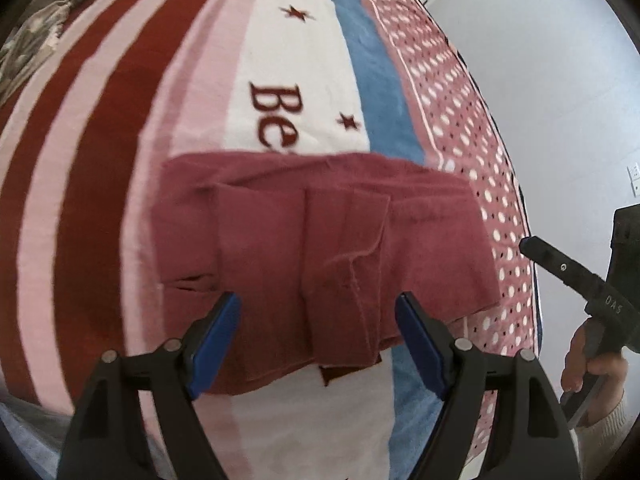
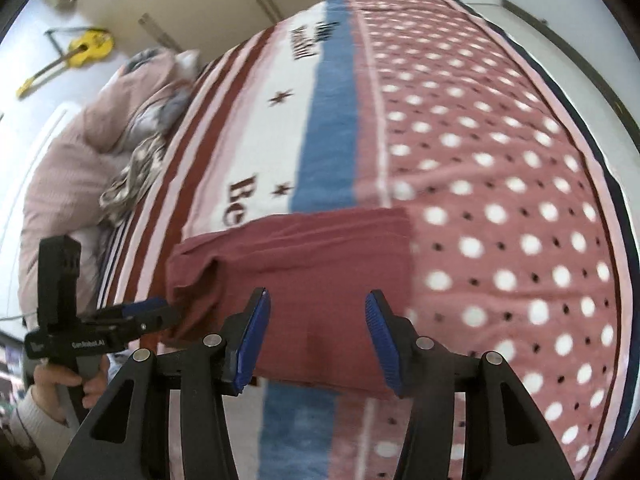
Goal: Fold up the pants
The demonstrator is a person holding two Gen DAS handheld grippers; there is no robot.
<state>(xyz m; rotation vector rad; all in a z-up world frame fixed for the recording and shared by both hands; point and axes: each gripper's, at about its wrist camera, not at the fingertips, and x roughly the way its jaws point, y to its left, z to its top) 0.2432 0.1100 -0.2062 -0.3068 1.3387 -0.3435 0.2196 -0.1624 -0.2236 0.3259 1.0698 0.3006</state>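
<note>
On a bed blanket point(image 2: 500, 184) of stripes, dots and stars lay the folded maroon pants point(image 1: 320, 240). Pale walls point(image 1: 560, 80) enclosed the room; a yellow guitar point(image 2: 86, 48) leaned beyond pillows point(image 2: 68, 168). Blanket lettering read "Be"; one tool read "GenRobot.AI". Left gripper point(image 1: 318, 344) and right gripper point(image 2: 316, 340) hung wide apart, holding nothing.

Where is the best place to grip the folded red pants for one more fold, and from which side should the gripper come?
Probably the near edge of the red pants, low and from the near side, along the blanket. The layers end there, so one jaw could slide under the stack. The right gripper and left gripper both stand open before that edge.
</note>
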